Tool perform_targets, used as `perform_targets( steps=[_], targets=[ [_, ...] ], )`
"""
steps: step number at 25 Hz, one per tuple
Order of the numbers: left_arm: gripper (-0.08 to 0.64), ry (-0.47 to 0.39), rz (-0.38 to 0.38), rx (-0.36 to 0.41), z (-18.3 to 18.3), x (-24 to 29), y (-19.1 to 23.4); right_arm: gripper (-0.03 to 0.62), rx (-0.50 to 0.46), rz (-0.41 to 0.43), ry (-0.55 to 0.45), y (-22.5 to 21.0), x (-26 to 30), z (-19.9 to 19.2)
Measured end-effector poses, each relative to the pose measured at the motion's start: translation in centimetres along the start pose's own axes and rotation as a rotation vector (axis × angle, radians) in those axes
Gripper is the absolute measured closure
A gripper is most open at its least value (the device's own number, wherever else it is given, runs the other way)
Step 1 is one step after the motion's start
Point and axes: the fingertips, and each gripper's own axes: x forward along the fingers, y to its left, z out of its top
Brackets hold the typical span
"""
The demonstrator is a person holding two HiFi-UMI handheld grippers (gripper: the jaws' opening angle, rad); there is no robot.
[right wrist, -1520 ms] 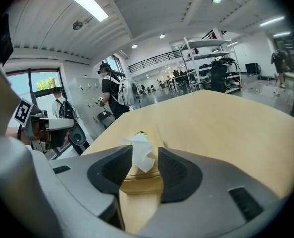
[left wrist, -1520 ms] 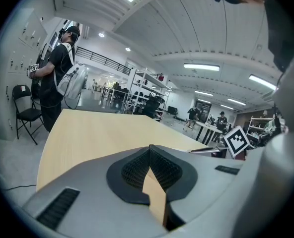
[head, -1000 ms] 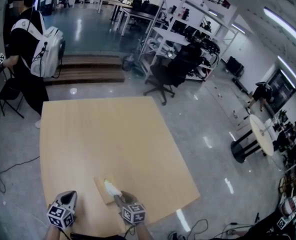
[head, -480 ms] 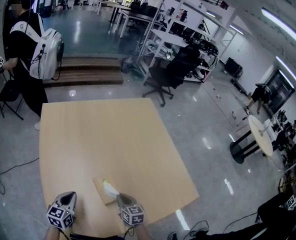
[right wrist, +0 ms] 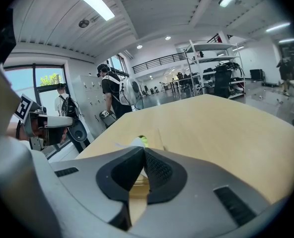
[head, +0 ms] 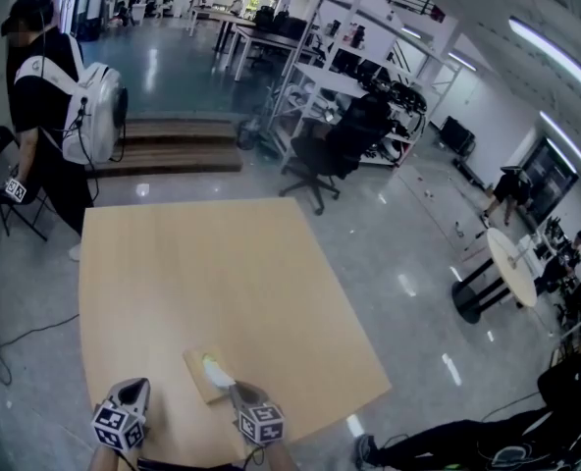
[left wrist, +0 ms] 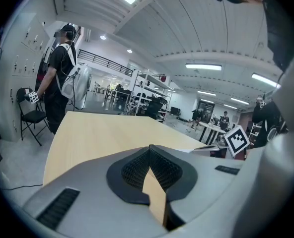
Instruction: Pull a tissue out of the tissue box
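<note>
Right tool (head: 232,389), low in the middle of the head view, is reaching up the frame to the near end of the tissue box (head: 198,381). Its tip is meeting the pale tissue (head: 215,369) that is sticking out of the box's top. Left tool (head: 133,389) is waiting just left of the box, apart from it and pointing the same way. It is probably being kept close so it can steady the box if the pull starts dragging it. The box is lying flat near the lower edge of the tabletop (head: 222,263), well away from the corners.

Turning to the left gripper view, the left tool's jaws are sitting closed tip to tip in the centre of the frame. Nothing is caught between them, and only bare tabletop is showing beyond.

Turning to the right gripper view, the jaws have just been closing and are pinching shut on the tissue. Its white fold, tinged yellow-green, is rising out of the box just above the pads at centre frame. The grip is landing low on the fold, which should be giving a firm hold for drawing the sheet upward. How many tissues are lying inside the box is not showing; only this one sheet is poking out of the top.
</note>
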Motion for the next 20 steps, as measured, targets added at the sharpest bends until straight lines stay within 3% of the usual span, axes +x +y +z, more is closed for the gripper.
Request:
perform_targets(
  steps=[20],
  targets=[
    [0.552,-0.045,0.010,-0.004,0.6,-0.4,0.0,0.583,-0.049,-0.005,-0.085,0.5,-0.4,3.9]
  ],
)
